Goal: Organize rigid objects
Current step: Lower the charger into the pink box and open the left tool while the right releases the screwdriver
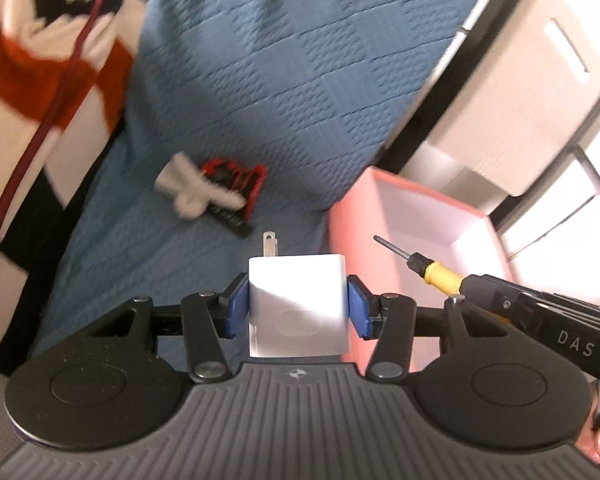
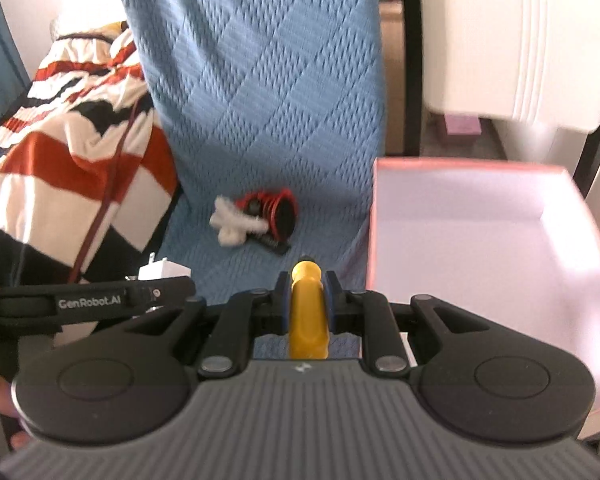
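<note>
My left gripper (image 1: 297, 300) is shut on a white plug-in charger (image 1: 297, 304), prongs pointing away, held above the blue quilted cover (image 1: 259, 80). My right gripper (image 2: 307, 300) is shut on a yellow-handled screwdriver (image 2: 308, 312); in the left wrist view the screwdriver (image 1: 420, 266) pokes in from the right over the pink box (image 1: 416, 216). The pink box (image 2: 480, 240) with a pale inside sits to the right of both grippers. In the right wrist view the left gripper (image 2: 155, 286) and the charger (image 2: 161, 270) show at the left.
A red and black object with a white fluffy piece (image 1: 215, 188) lies on the blue cover, also in the right wrist view (image 2: 259, 216). A striped red, white and black blanket (image 2: 59, 160) lies at the left. White furniture (image 2: 520, 40) stands behind the box.
</note>
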`<state>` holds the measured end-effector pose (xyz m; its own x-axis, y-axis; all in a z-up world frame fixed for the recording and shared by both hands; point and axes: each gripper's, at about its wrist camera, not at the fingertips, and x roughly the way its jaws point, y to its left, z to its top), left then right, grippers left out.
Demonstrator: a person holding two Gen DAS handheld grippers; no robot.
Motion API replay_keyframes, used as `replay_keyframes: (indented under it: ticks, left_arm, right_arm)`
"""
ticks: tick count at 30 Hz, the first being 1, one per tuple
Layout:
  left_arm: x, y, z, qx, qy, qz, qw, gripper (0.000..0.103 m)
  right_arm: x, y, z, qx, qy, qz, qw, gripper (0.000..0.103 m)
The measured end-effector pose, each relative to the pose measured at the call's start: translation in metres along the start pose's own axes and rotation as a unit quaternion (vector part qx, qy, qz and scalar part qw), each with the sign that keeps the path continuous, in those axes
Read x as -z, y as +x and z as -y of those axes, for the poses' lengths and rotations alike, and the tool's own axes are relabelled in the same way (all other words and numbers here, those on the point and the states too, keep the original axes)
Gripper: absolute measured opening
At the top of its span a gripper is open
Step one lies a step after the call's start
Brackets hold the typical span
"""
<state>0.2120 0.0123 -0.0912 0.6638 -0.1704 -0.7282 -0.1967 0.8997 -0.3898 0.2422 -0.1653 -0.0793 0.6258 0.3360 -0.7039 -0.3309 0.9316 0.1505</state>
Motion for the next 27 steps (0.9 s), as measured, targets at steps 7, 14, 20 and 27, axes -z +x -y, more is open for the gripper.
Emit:
replay_keyframes:
  ticks: [7, 14, 20, 27]
  left_arm:
    - [-0.022, -0.012, 0.053, 0.026, 0.027, 0.021, 0.9991, 0.056]
    - [-0.031, -0.011, 0.099, 0.032, 0.042, 0.032, 0.9981, 0.056]
    - [-0.021, 0.012, 0.126, 0.032, 0.036, 0.022, 0.9986, 0.056]
    - [0.002, 0.060, 0.154, 0.030, 0.035, -0.011, 0.9989, 0.057]
  right_arm:
    - [-0.025, -0.030, 0.024, 0.012, -0.005, 0.034, 0.999, 0.020]
    - [-0.032, -0.049, 0.054, 0.019, 0.000, 0.048, 0.999, 0.020]
    - [-0.026, -0.045, 0.089, 0.022, 0.006, 0.033, 0.999, 0.020]
    - [-0.005, -0.022, 0.136, 0.028, 0.024, 0.001, 0.999, 0.020]
